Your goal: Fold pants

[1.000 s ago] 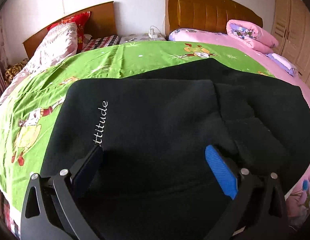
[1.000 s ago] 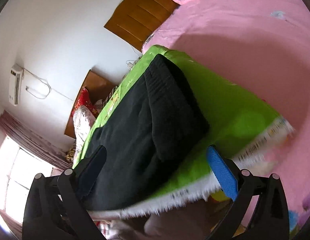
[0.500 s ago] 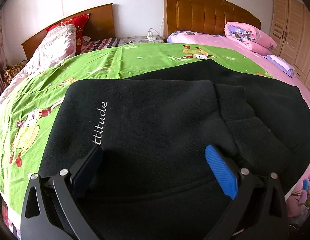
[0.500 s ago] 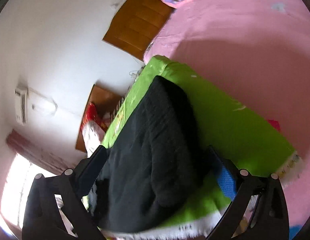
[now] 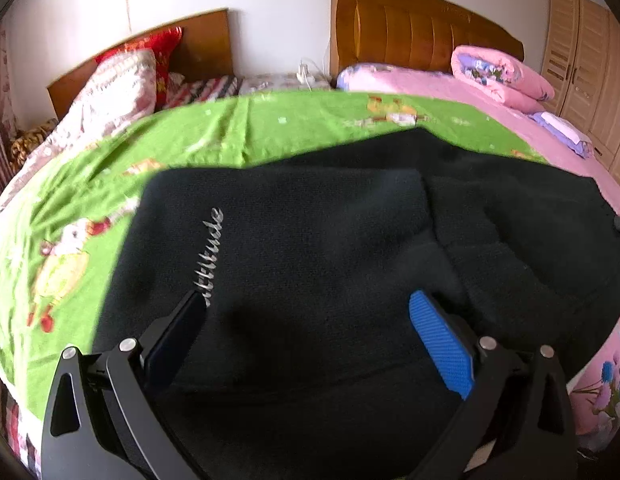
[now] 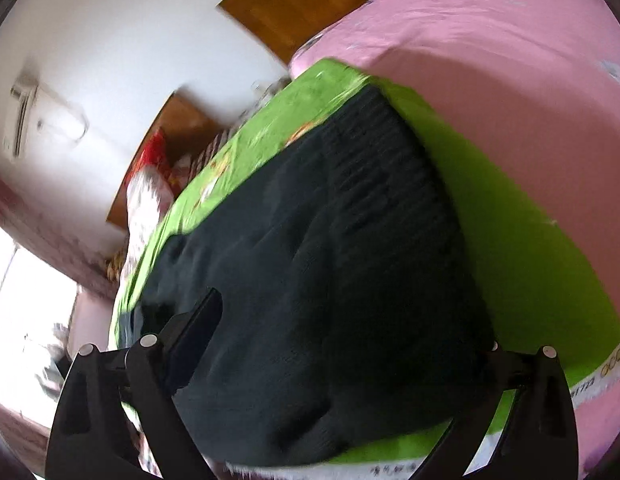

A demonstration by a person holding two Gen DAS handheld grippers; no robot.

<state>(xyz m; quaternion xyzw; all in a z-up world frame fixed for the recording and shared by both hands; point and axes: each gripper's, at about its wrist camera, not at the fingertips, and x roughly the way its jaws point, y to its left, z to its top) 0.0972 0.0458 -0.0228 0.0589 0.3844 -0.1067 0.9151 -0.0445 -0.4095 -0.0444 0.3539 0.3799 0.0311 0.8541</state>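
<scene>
Black pants (image 5: 310, 248) lie folded on a green cartoon bedsheet (image 5: 237, 136), with white script lettering on the upper layer. My left gripper (image 5: 310, 312) is open, its fingers spread just above the near part of the pants, holding nothing. In the right wrist view the pants (image 6: 330, 264) fill the middle, seen tilted. My right gripper (image 6: 342, 328) is open and close over the pants' end; the cloth hides its right fingertip.
A pink bed (image 5: 450, 84) with a folded pink quilt (image 5: 498, 72) adjoins on the right. Pillows (image 5: 121, 80) and wooden headboards (image 5: 410, 28) stand at the back. A wardrobe (image 5: 586, 52) is at far right. The bed edge (image 6: 590, 388) is near my right gripper.
My right gripper has moved in toward the pants, which now fill its view and cover its right fingertip. The left gripper has barely moved.
</scene>
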